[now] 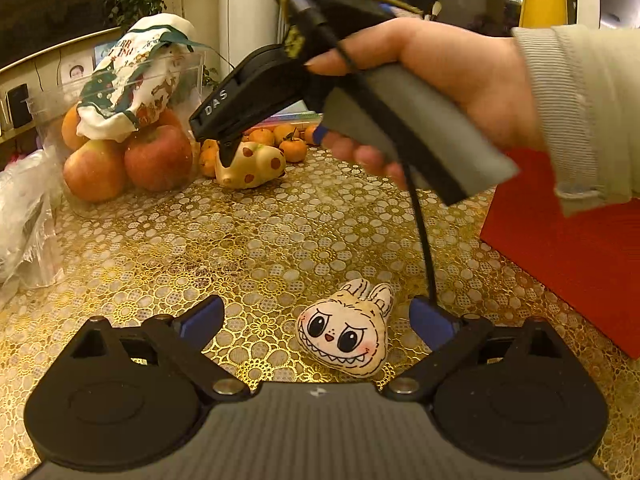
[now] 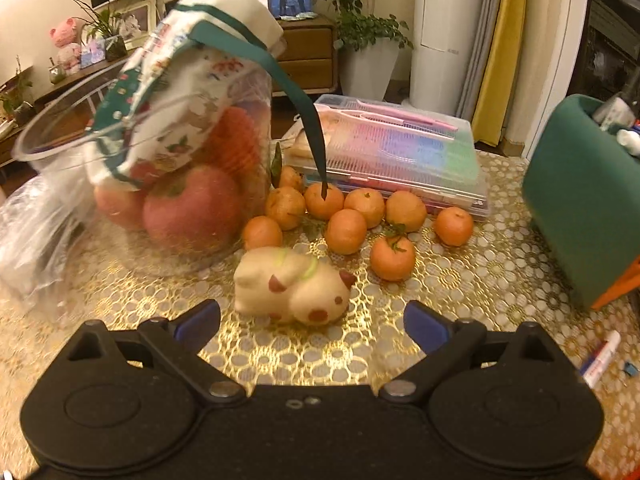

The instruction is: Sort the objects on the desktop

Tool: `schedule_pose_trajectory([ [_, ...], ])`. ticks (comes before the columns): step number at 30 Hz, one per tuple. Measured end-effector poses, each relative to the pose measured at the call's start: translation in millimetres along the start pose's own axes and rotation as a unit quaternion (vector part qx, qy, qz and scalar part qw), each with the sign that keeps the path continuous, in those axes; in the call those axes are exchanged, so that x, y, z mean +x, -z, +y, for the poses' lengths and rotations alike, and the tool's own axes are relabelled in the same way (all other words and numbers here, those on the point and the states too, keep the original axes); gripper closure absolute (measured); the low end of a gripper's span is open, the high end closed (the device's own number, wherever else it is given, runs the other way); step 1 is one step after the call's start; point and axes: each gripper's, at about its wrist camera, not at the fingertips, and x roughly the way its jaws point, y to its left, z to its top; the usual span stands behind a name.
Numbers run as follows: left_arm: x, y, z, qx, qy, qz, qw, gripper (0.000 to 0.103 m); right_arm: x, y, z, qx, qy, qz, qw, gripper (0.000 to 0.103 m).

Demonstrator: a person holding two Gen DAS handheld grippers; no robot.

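Here, both grippers (image 1: 316, 320) (image 2: 312, 322) wide, toys (image 2: 294, 290) between.

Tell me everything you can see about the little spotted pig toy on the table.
The spotted pig toy is a small, soft-looking cream figure with reddish-brown spots, a dark pointed ear and pale green stripes across its back. It lies on the gold lace tablecloth, snout turned right in the right wrist view, just in front of the loose tangerines and beside the clear fruit container. The right hand-held gripper is open just short of it, not touching; the left wrist view shows one finger crossing in front of it.
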Motion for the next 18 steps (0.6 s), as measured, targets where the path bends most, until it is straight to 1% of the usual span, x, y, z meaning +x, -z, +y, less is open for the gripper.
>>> schedule_pose_trajectory([
  [2, 2.6, 0.0, 1.2, 0.0, 0.004, 0.003, 1.0, 0.011, 9.3, -4.9, 0.4, 0.006, 0.0, 0.004, 1.0, 0.005],
  [5, 5.8, 2.8, 2.9, -0.001, 0.006, 0.004, 1.0, 0.012, 22.0, -11.8, -0.5, 0.019, 0.003, 0.009, 1.0, 0.005],
  [8, 8.2, 5.0, 4.1, -0.004, 0.011, 0.007, 0.9999, 0.02, 29.8, -15.2, -1.1, 0.032, -0.003, 0.016, 0.999, 0.006],
  [9, 8.3, 5.9, 3.8, -0.005, 0.012, 0.009, 0.9999, 0.021, 31.9, -15.3, -0.8, 0.034, -0.001, 0.019, 0.999, 0.007],
  [15, 9.1, 8.9, 1.2, 0.004, 0.009, 0.005, 0.9999, 0.033, 39.1, -14.3, -0.1, 0.042, -0.01, 0.026, 0.999, 0.015],
  [17, 8.5, 8.8, 1.1, 0.004, 0.007, 0.004, 1.0, 0.042, 40.1, -13.7, 1.0, 0.04, -0.015, 0.029, 0.999, 0.021],
  [18, 8.1, 9.0, 1.2, 0.004, 0.007, 0.004, 1.0, 0.044, 40.4, -12.8, 1.7, 0.04, -0.017, 0.03, 0.999, 0.022],
])
